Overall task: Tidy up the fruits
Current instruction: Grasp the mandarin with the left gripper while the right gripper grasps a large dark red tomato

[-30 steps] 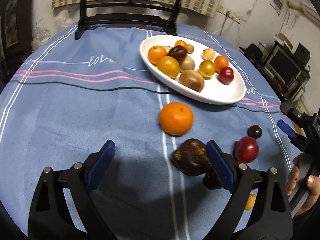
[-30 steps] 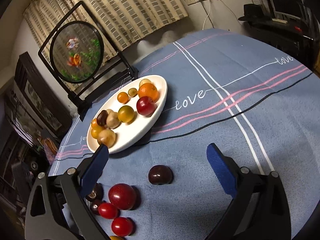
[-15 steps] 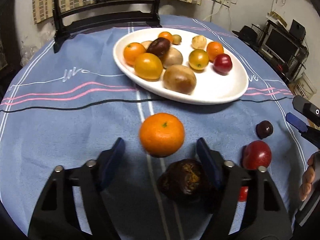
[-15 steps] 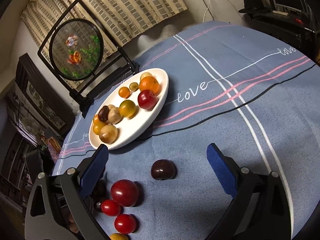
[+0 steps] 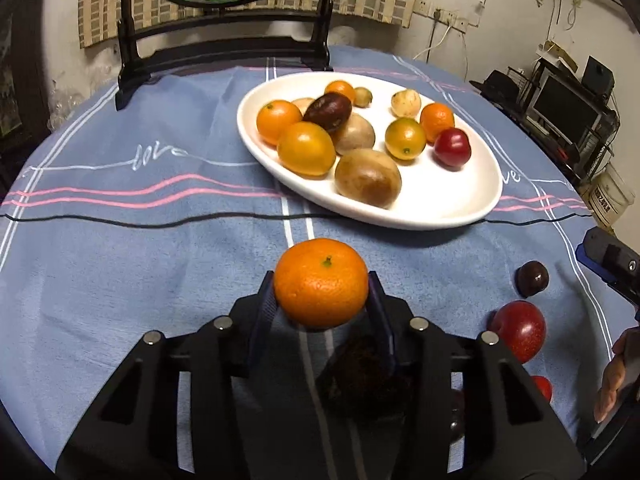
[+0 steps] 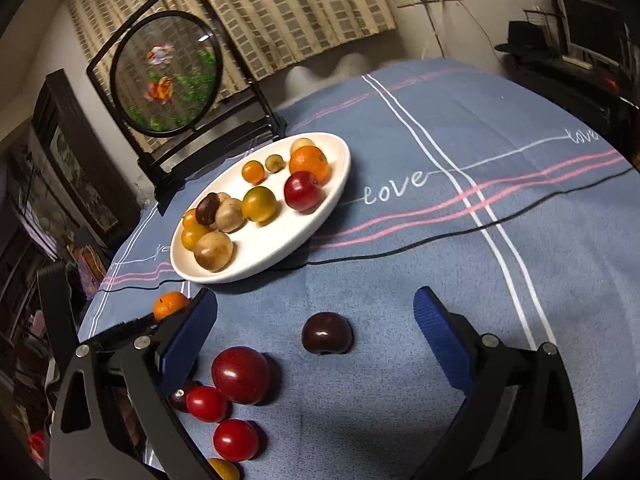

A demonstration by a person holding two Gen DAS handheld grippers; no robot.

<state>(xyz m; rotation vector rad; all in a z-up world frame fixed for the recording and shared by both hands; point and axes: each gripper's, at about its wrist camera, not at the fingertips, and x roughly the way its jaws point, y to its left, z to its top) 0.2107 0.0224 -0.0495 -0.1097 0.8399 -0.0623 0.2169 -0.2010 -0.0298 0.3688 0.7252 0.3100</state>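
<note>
My left gripper (image 5: 321, 300) is shut on an orange tangerine (image 5: 321, 282), with a pad on each side, just short of the white oval plate (image 5: 472, 204). The plate holds several fruits. The tangerine also shows in the right wrist view (image 6: 170, 305), beside the plate (image 6: 276, 256). A dark wrinkled fruit (image 5: 360, 368) lies under my left fingers. My right gripper (image 6: 314, 322) is open and empty, with a dark plum (image 6: 327, 333) on the cloth between its fingers. A large red plum (image 6: 241, 375) and two red tomatoes (image 6: 207, 403) lie to its left.
A blue tablecloth (image 5: 120, 264) covers the round table. A black stand with a round glass panel (image 6: 168, 76) stands behind the plate. The dark plum (image 5: 532, 278) and red plum (image 5: 519, 330) lie right of my left gripper. My right gripper's blue tip (image 5: 608, 258) shows at the right edge.
My left gripper moved forward and shut on the tangerine, passing over the dark wrinkled fruit. My right gripper stayed open and shifted slightly toward the dark plum.
</note>
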